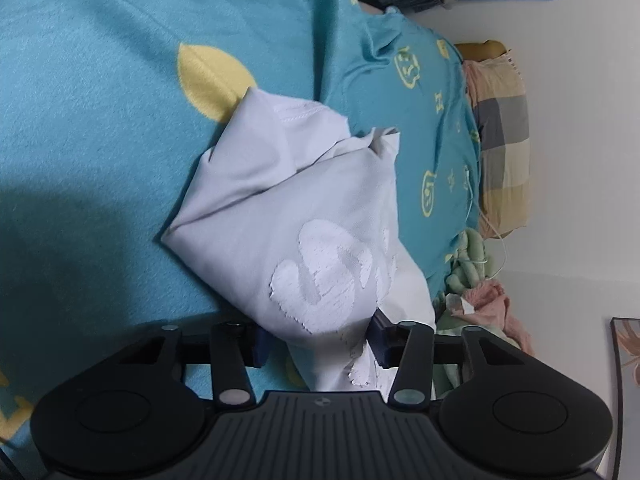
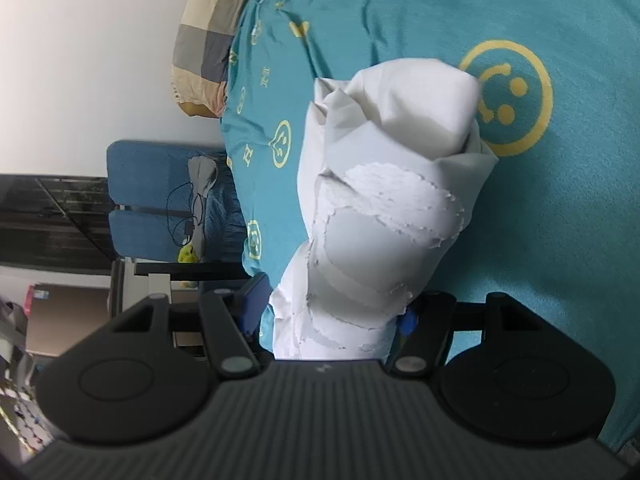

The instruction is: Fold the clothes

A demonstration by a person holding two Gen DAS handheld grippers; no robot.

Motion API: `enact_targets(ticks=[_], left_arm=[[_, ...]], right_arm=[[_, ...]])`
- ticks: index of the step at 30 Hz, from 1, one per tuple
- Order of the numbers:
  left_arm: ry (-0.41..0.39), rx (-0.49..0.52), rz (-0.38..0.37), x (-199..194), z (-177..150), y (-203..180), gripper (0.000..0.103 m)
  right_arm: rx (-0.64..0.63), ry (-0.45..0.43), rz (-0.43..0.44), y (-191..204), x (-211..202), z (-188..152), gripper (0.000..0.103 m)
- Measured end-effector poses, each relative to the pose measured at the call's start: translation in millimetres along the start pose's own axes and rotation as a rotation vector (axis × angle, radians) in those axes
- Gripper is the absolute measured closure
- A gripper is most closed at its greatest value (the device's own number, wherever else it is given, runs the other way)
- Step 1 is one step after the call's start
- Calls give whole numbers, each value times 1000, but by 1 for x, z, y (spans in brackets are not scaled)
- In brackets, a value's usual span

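Observation:
A white garment (image 1: 288,208) with a raised white print lies bunched on a teal blanket (image 1: 100,80) with yellow smiley marks. My left gripper (image 1: 316,344) is shut on the garment's near edge, the cloth filling the gap between its blue pads. The same garment (image 2: 384,200) shows in the right wrist view, lifted and hanging in folds. My right gripper (image 2: 332,320) is shut on its near end, cloth bunched between the pads. The fingertips are mostly hidden by cloth in both views.
A checked pillow (image 1: 504,132) and pink and green cloths (image 1: 488,300) lie by the white wall at the bed's edge. The pillow (image 2: 204,40) shows again in the right view. A blue chair (image 2: 160,200) with cables stands beside the bed (image 2: 560,240).

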State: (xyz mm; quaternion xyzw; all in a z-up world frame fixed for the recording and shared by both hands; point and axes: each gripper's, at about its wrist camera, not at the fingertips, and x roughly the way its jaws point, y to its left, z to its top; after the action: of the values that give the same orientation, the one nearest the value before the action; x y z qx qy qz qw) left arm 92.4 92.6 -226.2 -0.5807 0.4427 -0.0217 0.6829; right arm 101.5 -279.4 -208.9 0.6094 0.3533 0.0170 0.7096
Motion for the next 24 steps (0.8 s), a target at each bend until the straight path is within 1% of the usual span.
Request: enact_targets(ticks=[2, 6, 7, 8, 10, 11, 13, 16, 18, 21, 24], left_arm=[[-11, -5, -7, -2, -1, 0, 61], [-26, -3, -12, -4, -1, -1, 68], [-29, -1, -11, -4, -1, -2, 69], [-31, 2, -11, -5, -1, -2, 70], [-36, 11, -15, -7, -2, -4, 72], [-39, 19, -15, -8, -2, -5, 74], [-44, 32, -19, -11, -2, -8, 77], [-49, 48, -32, -16, -2, -13, 80], [-51, 53, -39, -19, -2, -16, 81], [-31, 30, -40, -25, 0, -21, 82], [-1, 25, -24, -31, 5, -38, 82]], right_arm=[[28, 6, -14, -6, 1, 3, 36], [67, -14, -90, -19, -1, 7, 37], [66, -21, -100, -20, -1, 8, 41], [62, -26, -110, -20, -1, 9, 43], [37, -26, -116, -18, 1, 8, 52], [23, -28, -118, -16, 2, 8, 55], [-9, -32, -117, -14, 2, 7, 64], [-28, -33, -104, -11, 1, 7, 71], [-22, -28, -92, -9, -1, 6, 73], [-13, -23, -77, -3, -7, 5, 74], [2, -22, -58, 7, -16, 6, 74]])
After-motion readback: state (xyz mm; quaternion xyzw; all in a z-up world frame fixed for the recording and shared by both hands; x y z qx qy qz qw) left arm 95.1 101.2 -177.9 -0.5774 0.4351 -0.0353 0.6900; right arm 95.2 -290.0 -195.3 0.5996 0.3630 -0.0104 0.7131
